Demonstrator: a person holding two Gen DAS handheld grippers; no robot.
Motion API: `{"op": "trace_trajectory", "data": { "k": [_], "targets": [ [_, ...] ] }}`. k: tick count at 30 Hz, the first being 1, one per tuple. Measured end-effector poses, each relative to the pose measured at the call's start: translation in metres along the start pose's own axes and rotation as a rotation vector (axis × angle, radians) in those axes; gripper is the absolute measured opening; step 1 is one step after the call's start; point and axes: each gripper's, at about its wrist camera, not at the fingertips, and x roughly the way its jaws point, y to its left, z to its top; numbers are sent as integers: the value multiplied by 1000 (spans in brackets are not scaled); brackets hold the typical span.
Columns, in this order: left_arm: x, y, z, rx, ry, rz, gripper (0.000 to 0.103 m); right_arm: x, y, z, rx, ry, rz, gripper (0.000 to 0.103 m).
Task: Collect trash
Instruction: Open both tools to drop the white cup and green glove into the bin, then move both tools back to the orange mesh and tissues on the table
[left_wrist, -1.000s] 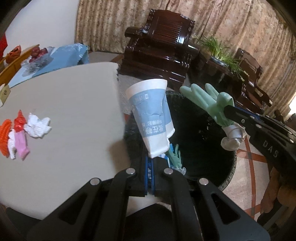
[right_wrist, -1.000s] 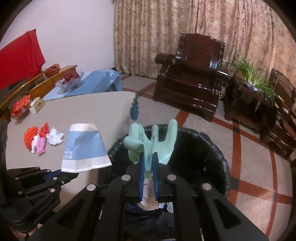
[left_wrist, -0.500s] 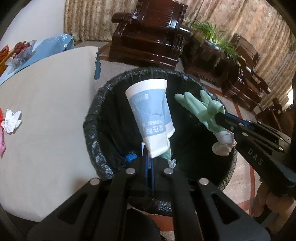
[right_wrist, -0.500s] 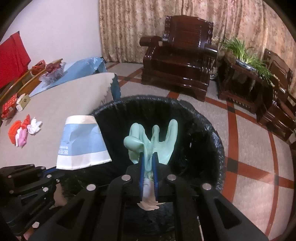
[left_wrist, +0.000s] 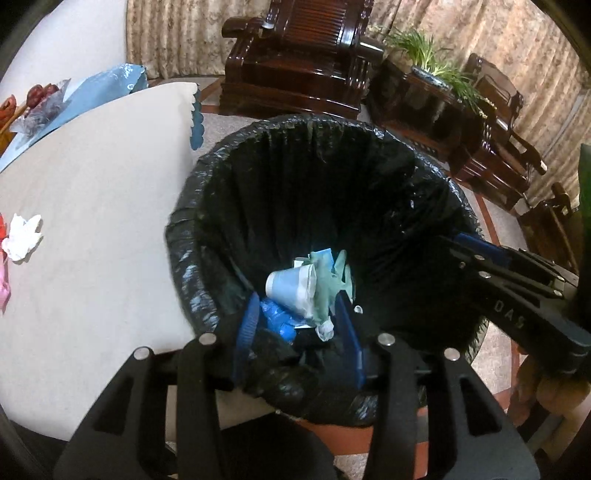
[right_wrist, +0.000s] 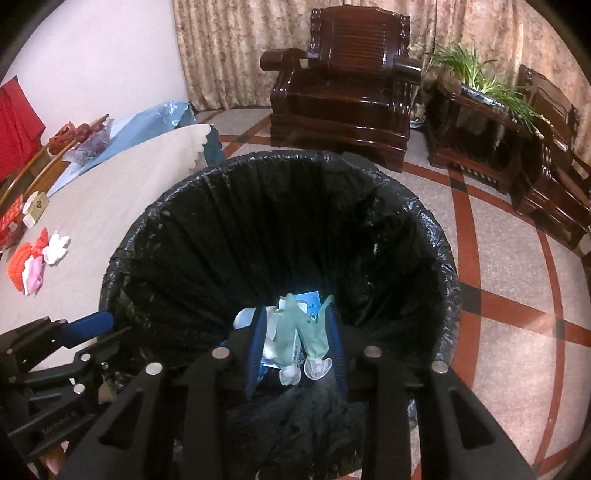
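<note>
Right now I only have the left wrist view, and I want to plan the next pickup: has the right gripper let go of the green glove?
Observer: Yes. The right gripper has its jaws opening with nothing pinched. The green glove lies at the bottom of the bin below them.
Operator: What's left on the table? I see a white wad and a pink scrap cut off at my frame edge.
Observer: An orange crumpled piece sits right beside the pink scrap, on the side away from the bin.
Operator: Anything else there?
Observer: A small beige box farther back, past the white wad. It's probably not trash.
</note>
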Motion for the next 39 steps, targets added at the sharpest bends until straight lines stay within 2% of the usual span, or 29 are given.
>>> {"op": "trace_trajectory", "data": {
  "k": [1, 3, 9, 14, 20, 33, 39],
  "targets": [
    [-5, 2, -1, 1, -6, 4, 43, -2, 0, 0, 0, -4, 0, 32],
    [-17, 13, -2, -10, -31, 35, 55, -10, 4, 1, -1, -17, 2, 32],
    [-40, 37, -3, -40, -65, 54, 55, -27, 31, 5, -44, -41, 20, 33],
    [-61, 48, -4, -30, -93, 65, 56, -40, 59, 8, -75, -48, 42, 43],
    [-98, 88, -8, -45, -148, 105, 60, -49, 108, 12, -122, -64, 98, 44],
    [-177, 258, -34, -225, -245, 292, 61, -55, 250, 22, -263, -98, 253, 46],
    [-195, 332, -52, -307, -258, 377, 61, -50, 317, 23, -329, -102, 308, 47]
  ]
}}
